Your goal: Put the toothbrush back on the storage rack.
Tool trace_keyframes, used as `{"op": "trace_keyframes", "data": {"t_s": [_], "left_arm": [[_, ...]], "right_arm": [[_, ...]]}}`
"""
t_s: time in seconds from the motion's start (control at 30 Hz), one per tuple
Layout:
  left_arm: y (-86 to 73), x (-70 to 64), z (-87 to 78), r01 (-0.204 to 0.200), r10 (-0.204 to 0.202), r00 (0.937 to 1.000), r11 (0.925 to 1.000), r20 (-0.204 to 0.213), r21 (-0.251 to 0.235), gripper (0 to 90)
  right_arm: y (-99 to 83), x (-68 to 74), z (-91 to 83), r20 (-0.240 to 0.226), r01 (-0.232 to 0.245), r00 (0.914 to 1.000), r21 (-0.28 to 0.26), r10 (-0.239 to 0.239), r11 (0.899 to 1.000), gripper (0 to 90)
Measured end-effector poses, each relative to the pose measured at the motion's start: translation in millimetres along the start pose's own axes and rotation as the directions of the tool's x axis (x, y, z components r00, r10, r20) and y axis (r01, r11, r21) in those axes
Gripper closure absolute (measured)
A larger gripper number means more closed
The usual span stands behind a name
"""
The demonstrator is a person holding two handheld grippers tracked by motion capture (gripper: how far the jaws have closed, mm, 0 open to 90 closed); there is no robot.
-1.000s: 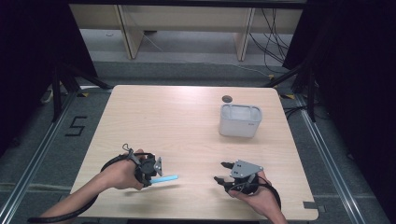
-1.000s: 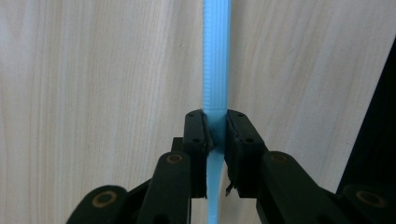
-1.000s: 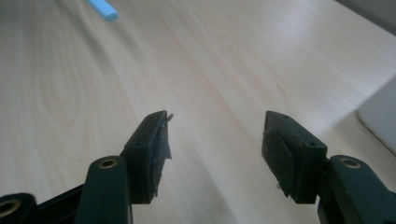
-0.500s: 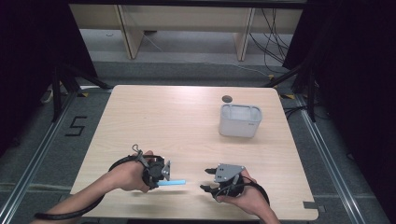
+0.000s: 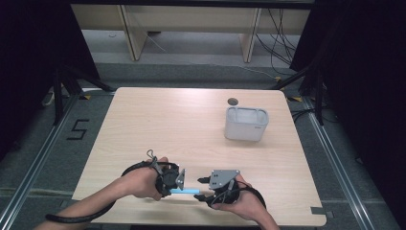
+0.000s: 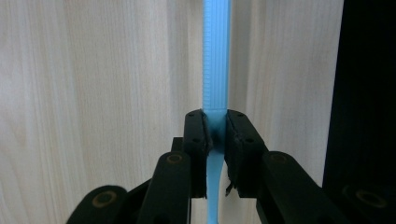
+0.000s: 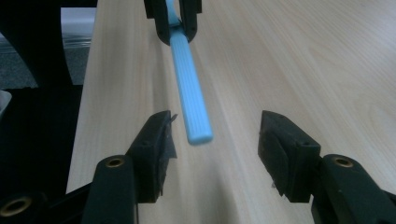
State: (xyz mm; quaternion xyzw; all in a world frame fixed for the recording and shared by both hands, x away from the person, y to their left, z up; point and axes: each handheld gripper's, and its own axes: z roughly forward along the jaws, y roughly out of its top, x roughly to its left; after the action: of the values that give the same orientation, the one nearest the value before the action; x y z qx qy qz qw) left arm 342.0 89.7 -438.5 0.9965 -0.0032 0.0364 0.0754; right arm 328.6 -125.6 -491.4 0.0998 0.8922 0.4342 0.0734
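A light blue ribbed stick hangs just above the table near its front edge. My left gripper is shut on the thin end of the stick, pinching it between both pads. My right gripper is open and faces the left one. The free ribbed end of the stick points into the gap between the right gripper's fingers, touching neither. My left gripper shows at the top of the right gripper view, holding the far end.
A white rectangular container stands at the right middle of the wooden table. A small dark round hole sits behind it. The table's front edge lies just below both hands.
Both grippers moved toward each other. The right gripper came left until the stick's free end lies between its open fingers. The left gripper keeps hold of the stick.
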Motion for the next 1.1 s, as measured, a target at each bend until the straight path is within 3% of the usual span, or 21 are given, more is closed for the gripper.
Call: {"op": "trace_keyframes", "data": {"t_s": [0.03, 0.3, 0.47, 0.57, 0.6, 0.63, 0.67, 0.77, 0.8, 0.83, 0.87, 1.0, 1.1], "left_arm": [[1.5, -0.2, 0.0, -0.004, 0.004, 1.0, 1.0, 0.0, 0.0, 78.5], [7.5, -0.1, -0.9, -0.019, 0.019, 0.9998, 0.9998, -0.003, 0.0, 78.5], [8.7, -0.3, -0.6, -0.027, 0.027, 0.9996, 0.9996, -0.002, 0.004, 78.5], [9.4, -0.8, -0.6, -0.029, 0.029, 0.9996, 0.9996, -0.002, 0.002, 78.5], [10.4, -1.0, -0.9, -0.034, 0.034, 0.9994, 0.9994, -0.002, 0.0, 78.5], [10.9, -1.3, -1.0, -0.033, 0.033, 0.9995, 0.9995, -0.001, -0.004, 78.5], [11.6, -1.5, -1.3, -0.036, 0.036, 0.9994, 0.9994, -0.001, -0.001, 78.5], [12.7, -2.0, -1.4, -0.037, 0.037, 0.9993, 0.9993, -0.002, -0.006, 78.5], [13.2, -2.2, -1.5, -0.038, 0.038, 0.9993, 0.9993, -0.002, -0.005, 78.5], [14.1, -2.3, -1.6, -0.044, 0.044, 0.999, 0.999, -0.004, -0.003, 78.5], [14.4, -2.5, -1.7, -0.046, 0.046, 0.999, 0.999, -0.003, -0.003, 78.5], [15.3, -3.6, -1.1, -0.053, 0.053, 0.9986, 0.9986, -0.001, -0.001, 78.5], [15.6, -4.2, -1.0, -0.055, 0.055, 0.9985, 0.9985, 0.003, 0.001, 78.5]], "right_arm": [[1.1, -2.4, 1.4, 0.004, 0.048, 0.9989, -0.01, -0.048, 0.999, 46.7], [3.9, 1.3, 10.5, -0.057, 0.05, 0.9971, -0.003, -0.05, 0.999, 55.6], [4.6, 1.3, 13.2, -0.059, 0.073, 0.9955, -0.011, -0.074, 0.997, 60.1], [4.4, 2.3, 14.3, -0.077, 0.054, 0.9955, -0.01, -0.055, 0.998, 61.9], [4.7, 0.9, 15.2, -0.073, 0.081, 0.994, -0.013, -0.082, 0.997, 63.8], [4.0, 3.9, 14.6, -0.08, 0.032, 0.9963, 0.005, -0.031, 0.999, 64.8], [4.3, 2.5, 15.6, -0.086, 0.051, 0.995, -0.008, -0.051, 0.999, 66.2], [4.4, 2.9, 16.1, -0.096, 0.05, 0.9941, -0.002, -0.049, 0.999, 68.8], [4.8, 2.1, 17.0, -0.097, 0.075, 0.9924, -0.008, -0.076, 0.997, 70.0], [4.2, 4.2, 16.2, -0.101, 0.045, 0.9939, 0.01, -0.043, 0.999, 72.9], [4.1, 4.4, 16.4, -0.106, 0.046, 0.9933, 0.013, -0.044, 0.999, 74.3], [4.3, 0.8, 17.0, -0.096, 0.102, 0.9901, -0.004, -0.102, 0.995, 78.3], [4.0, 2.4, 17.3, -0.117, 0.098, 0.9883, 0.006, -0.097, 0.995, 78.7]]}}
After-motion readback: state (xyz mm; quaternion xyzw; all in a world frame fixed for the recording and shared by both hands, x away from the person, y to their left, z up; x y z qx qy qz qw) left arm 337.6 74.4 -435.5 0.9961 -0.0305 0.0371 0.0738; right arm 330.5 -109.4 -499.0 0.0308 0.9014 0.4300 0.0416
